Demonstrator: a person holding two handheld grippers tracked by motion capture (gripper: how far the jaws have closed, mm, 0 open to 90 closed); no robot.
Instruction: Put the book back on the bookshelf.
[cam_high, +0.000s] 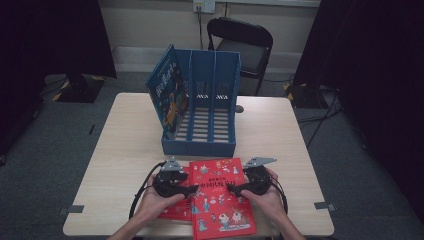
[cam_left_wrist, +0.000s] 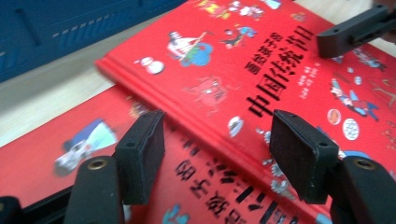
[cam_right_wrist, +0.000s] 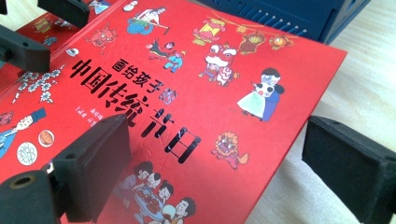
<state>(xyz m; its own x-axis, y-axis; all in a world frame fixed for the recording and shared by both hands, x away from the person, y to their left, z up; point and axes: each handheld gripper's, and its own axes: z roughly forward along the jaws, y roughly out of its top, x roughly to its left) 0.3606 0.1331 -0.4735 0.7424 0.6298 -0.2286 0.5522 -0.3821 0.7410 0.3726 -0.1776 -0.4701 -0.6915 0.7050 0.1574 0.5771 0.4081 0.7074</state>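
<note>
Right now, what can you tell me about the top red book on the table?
The top red book is a glossy hardcover picture book with black Chinese title characters and small cartoon figures. It lies flat and closed near the table's front edge, overlapping a second red book beneath its left side. The left gripper and right gripper flank it, open, fingers not pressing it.

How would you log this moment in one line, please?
left gripper: open over spine of top red book | right gripper: open at its edge | blue file rack: one book inside
</note>
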